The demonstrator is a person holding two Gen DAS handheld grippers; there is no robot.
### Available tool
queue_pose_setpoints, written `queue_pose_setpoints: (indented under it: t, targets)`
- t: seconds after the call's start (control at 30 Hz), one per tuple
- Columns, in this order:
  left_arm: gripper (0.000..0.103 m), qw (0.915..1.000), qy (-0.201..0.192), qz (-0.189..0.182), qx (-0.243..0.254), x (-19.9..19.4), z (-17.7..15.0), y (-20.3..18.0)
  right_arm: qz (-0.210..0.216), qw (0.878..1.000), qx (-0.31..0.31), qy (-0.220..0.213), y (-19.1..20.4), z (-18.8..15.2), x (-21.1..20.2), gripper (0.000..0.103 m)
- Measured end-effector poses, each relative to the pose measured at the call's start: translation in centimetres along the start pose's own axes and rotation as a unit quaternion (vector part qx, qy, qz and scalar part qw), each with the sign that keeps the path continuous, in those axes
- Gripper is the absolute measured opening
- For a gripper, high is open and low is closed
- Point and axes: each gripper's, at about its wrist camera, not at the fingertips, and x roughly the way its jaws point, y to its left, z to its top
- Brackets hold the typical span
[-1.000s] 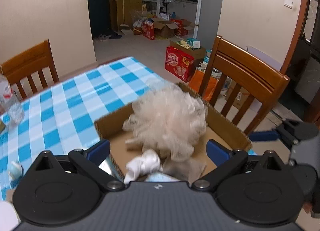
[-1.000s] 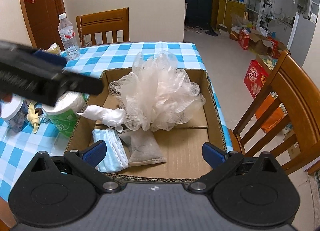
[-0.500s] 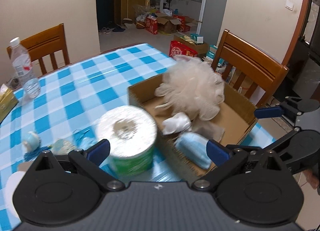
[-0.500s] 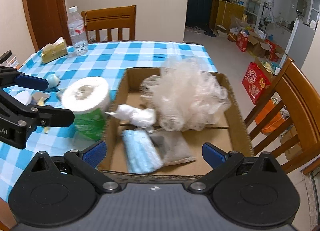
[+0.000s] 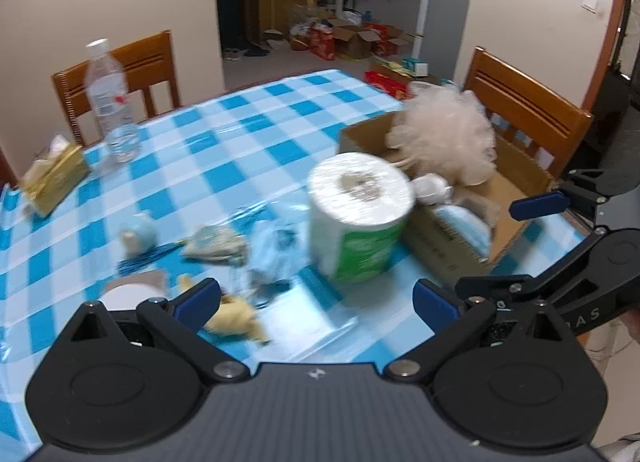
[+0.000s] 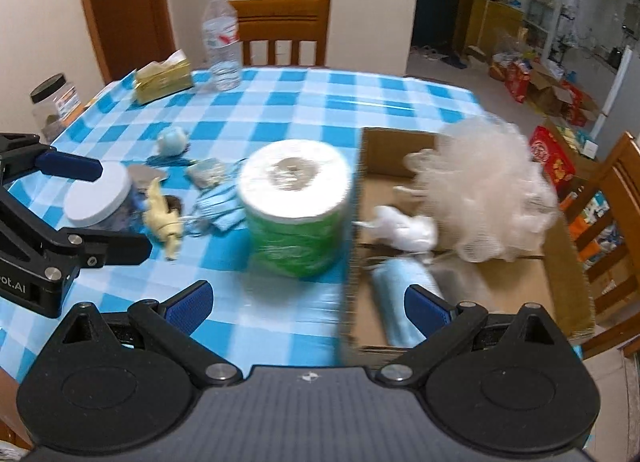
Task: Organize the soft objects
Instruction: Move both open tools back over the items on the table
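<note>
Sorting softs into the cardboard box, both grippers empty and spread wide.
Left gripper and right gripper hover clear of everything; the toilet roll stands just beside the box wall, likely next in. Loofah, white sock and blue mask already sit inside the box; another mask lies beyond the roll.

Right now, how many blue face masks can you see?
2. One face mask lies inside the cardboard box; the other sits crumpled on the table beside the toilet roll. More may be hidden.
</note>
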Motion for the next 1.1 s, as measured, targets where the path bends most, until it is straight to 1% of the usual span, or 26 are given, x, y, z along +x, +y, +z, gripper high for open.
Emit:
queue_pose_setpoints:
  t: [0.13, 0.33, 0.5, 0.6, 0.67, 0.77, 0.93, 0.97, 1.0, 1.03, 1.1]
  targets:
    - [0.102, 0.9999, -0.008, 0.011, -0.006, -0.9, -1.3, 2.6, 0.002, 1.0, -0.014, 0.012, 3.1, 0.3, 0.9, 0.103]
    - [0.102, 0.9988, -0.01, 0.047, -0.007, -1.9, -2.5, 5.7, 0.005, 0.999, -0.04, 0.024, 7.5, 0.6, 2.0, 0.103]
    - [0.102, 0.9984, 0.001, 0.055, -0.014, -2.1, -3.1, 7.3, 0.01, 0.998, -0.058, 0.033, 9.9, 1.1, 2.9, 0.103]
    - [0.102, 0.9981, 0.013, 0.058, -0.02, -1.9, -3.4, 8.0, 0.019, 0.996, -0.079, 0.03, 10.9, 1.5, 3.7, 0.103]
    - [0.102, 0.9974, 0.022, 0.062, -0.029, -1.7, -3.6, 8.5, 0.035, 0.995, -0.094, 0.028, 11.4, 1.7, 4.5, 0.103]
    - [0.102, 0.9974, 0.033, 0.053, -0.037, -1.5, -3.8, 9.6, 0.054, 0.991, -0.117, 0.026, 12.2, 2.1, 5.6, 0.103]
    - [0.102, 0.9961, 0.051, 0.061, -0.039, -1.2, -4.2, 11.3, 0.087, 0.986, -0.142, 0.027, 13.2, 2.5, 7.3, 0.101]
    - [0.102, 0.9958, 0.053, 0.061, -0.043, -1.2, -4.3, 11.8, 0.089, 0.984, -0.151, 0.028, 13.5, 2.5, 7.7, 0.099]
    - [0.102, 0.9956, 0.057, 0.058, -0.046, -1.2, -4.3, 12.2, 0.091, 0.983, -0.158, 0.028, 13.7, 2.6, 8.0, 0.094]
    - [0.102, 0.9956, 0.058, 0.056, -0.048, -1.2, -4.3, 12.7, 0.094, 0.982, -0.164, 0.026, 13.9, 2.6, 8.3, 0.092]
    - [0.102, 0.9964, 0.054, 0.046, -0.045, -1.3, -4.1, 13.5, 0.103, 0.979, -0.171, 0.03, 14.1, 2.9, 9.0, 0.087]
